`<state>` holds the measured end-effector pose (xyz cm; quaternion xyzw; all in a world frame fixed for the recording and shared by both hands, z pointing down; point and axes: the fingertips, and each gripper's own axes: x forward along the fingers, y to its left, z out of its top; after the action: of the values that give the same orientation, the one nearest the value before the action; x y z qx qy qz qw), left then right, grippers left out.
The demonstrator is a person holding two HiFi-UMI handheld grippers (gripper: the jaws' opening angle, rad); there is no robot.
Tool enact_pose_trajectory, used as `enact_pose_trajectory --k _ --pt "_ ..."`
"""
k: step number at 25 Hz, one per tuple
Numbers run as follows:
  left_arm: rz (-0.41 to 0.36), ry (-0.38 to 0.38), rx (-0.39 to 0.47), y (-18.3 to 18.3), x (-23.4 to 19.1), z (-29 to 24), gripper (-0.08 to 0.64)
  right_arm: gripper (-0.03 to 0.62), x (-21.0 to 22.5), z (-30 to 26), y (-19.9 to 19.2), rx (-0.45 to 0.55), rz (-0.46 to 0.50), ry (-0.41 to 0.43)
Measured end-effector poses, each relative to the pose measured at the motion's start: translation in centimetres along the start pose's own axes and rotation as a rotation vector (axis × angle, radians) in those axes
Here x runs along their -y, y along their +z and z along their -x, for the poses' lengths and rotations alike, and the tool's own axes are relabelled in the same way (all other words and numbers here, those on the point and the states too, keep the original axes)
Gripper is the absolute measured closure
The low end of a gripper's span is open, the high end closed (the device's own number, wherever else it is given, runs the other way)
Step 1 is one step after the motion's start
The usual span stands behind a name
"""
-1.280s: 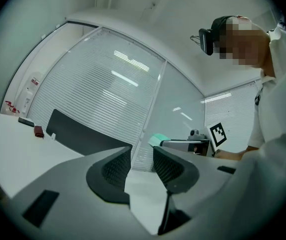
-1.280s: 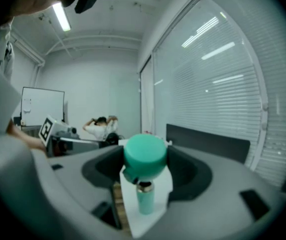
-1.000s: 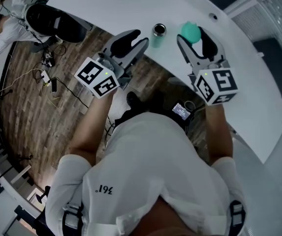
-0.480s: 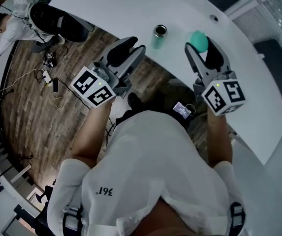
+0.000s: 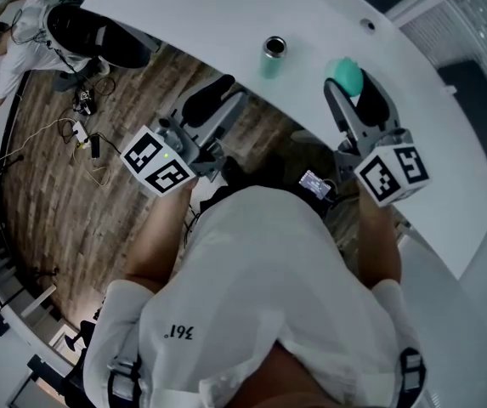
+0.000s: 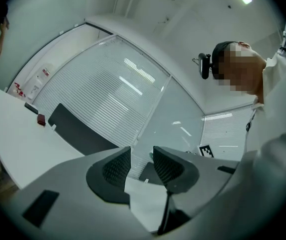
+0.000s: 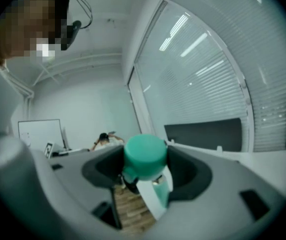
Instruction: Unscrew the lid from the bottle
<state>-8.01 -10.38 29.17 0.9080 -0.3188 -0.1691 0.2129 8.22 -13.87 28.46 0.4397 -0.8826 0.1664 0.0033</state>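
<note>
My right claw (image 7: 144, 170) grips the rounded teal plastic lid (image 5: 346, 76), upper right; the open teal metal bottle (image 5: 274, 55) stands on the white table (image 5: 218, 11). My left claw (image 6: 142, 166) gapes empty. The lid seems light, rigid and slick, best held by its sides.

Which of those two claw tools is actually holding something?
The right gripper: its jaws clamp the teal lid; the left gripper has nothing between its jaws.

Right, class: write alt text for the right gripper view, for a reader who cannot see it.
The right tongs grip a teal lid, already off the bottle. The open bottle stands beyond them on the white table, with wood floor below.
</note>
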Motion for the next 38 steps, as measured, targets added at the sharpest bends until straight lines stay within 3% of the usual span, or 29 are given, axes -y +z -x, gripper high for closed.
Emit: enact_pose_trajectory --k 11,25,38 --pt "0.090 0.002 -0.003 -1.0 -0.1 1.7 0.402 0.307 0.7 0.7 -1.1 -0.016 -0.060 -0.007" --pt "0.124 -0.009 -0.022 -0.9 -0.2 4.7 0.402 0.307 -0.8 1.5 -2.1 -0.016 -0.096 -0.055" --pt "0.142 -0.075 -0.078 -1.8 1.7 7.9 0.402 0.307 -2.9 4.4 -3.2 0.026 -0.107 -0.134"
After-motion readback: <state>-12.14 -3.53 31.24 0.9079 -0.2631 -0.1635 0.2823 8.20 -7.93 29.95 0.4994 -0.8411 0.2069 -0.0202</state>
